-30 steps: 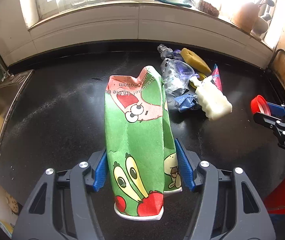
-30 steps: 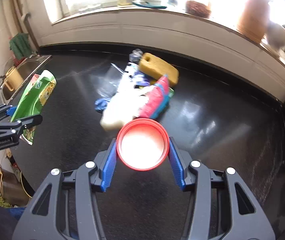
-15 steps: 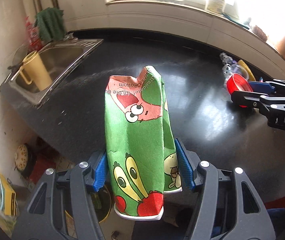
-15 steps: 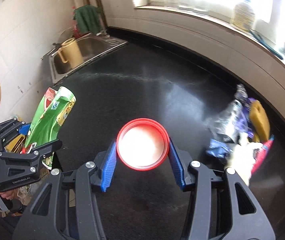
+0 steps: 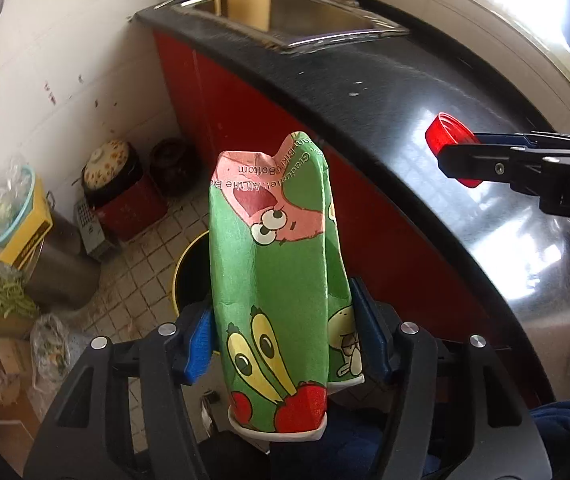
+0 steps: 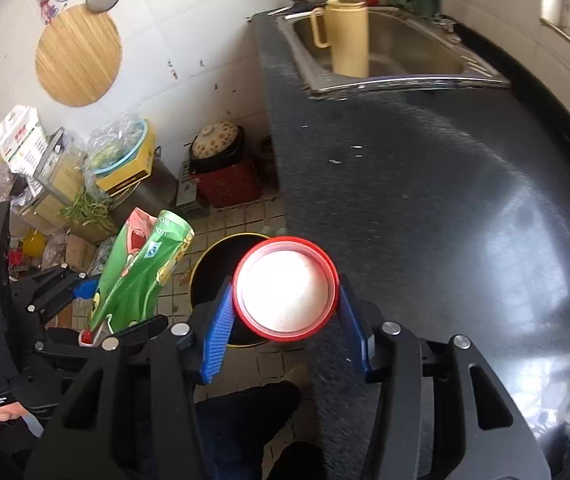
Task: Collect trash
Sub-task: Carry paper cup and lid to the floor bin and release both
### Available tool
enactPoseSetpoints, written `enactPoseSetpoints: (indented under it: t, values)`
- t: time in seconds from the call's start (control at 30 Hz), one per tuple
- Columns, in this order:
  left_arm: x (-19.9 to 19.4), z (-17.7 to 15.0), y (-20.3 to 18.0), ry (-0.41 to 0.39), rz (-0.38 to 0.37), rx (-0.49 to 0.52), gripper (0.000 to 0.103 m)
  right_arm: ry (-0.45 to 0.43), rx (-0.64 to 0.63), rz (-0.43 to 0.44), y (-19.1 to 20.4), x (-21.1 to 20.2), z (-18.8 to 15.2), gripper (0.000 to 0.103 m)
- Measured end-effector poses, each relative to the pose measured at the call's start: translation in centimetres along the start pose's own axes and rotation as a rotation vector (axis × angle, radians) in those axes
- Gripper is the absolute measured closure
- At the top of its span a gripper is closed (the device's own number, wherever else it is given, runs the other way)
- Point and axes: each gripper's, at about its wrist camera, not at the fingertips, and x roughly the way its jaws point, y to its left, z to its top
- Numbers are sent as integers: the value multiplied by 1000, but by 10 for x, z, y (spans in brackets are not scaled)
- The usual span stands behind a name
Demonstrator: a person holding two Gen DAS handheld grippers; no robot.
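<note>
My left gripper is shut on a crumpled green cartoon paper cup, which stands up between the blue pads. Below it on the tiled floor is a yellow-rimmed black bin, partly hidden by the cup. My right gripper is shut on a red lid with a white inside. In the right wrist view the bin lies just behind the lid, beside the counter's edge. The left gripper with the cup shows at the left. The right gripper and lid show at the right of the left wrist view.
A black counter with red cabinet fronts runs along the right. A steel sink holds a yellow jug. Pots, a red crate, boxes, bags and green beans crowd the floor by the white wall.
Both grippers have swung left, off the counter and the trash pile, out over the floor and the bin. Each still holds its item.
</note>
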Motion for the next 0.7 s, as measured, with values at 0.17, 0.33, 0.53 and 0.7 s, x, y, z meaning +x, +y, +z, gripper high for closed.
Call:
enactPoseSetpoints:
  t: [0.17, 0.33, 0.53, 0.7]
  values:
    - [28, -19, 42, 31, 9, -125, 43, 88, -48, 66, 30, 58, 22, 54]
    - [55, -24, 67, 54, -15, -201, 43, 147, -80, 79, 47, 106, 40, 54]
    - [76, -24, 82, 78, -35, -214, 43, 193, -93, 72, 55, 136, 50, 54]
    - [86, -21, 87, 79, -47, -203, 41, 209, -92, 64, 56, 145, 55, 54]
